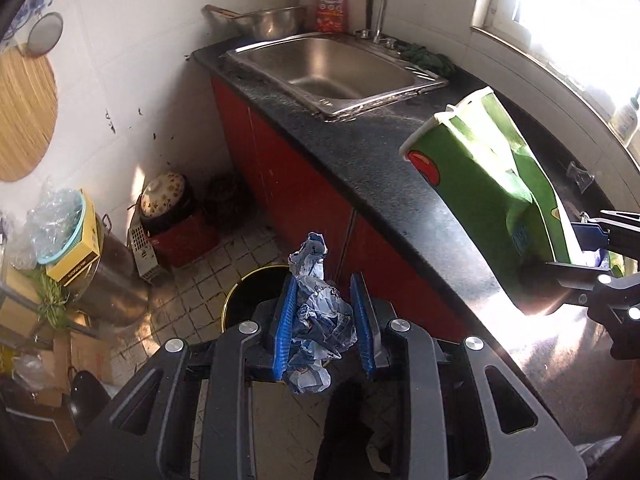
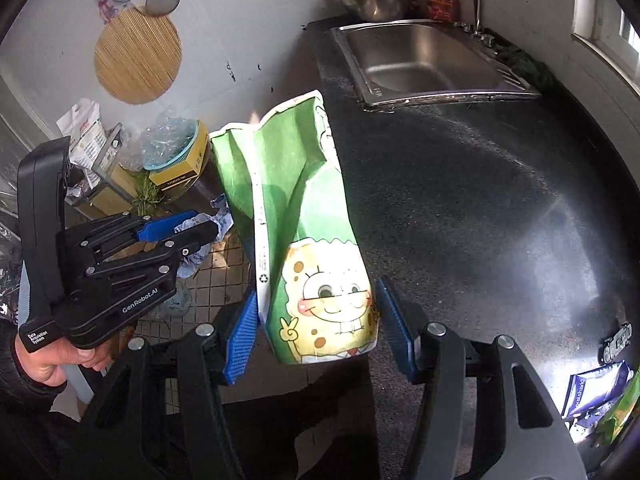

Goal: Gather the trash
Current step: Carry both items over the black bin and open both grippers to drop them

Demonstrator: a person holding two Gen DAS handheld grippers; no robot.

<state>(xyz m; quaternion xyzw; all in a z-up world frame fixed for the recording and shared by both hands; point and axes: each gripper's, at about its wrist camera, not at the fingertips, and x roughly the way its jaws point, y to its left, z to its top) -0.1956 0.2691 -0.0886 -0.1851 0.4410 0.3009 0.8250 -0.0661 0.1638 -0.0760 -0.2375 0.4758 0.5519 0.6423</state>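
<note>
Both loads are in transit: left tongs clamp crumpled wrapper above the floor bin; right tongs grip the paper cup past the table edge. Next: release over the bin.

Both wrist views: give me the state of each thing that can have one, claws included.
Left claw: shut on the crumpled wrapper.
Crumpled wrapper: balled up, held over the bin.
Bin: open, black-lined, on the floor.
Right claw: shut on the green cup.
Green cup: crushed, held off the counter.
Sink: empty, tap not running.
Counter: more packets at its right end.
</note>
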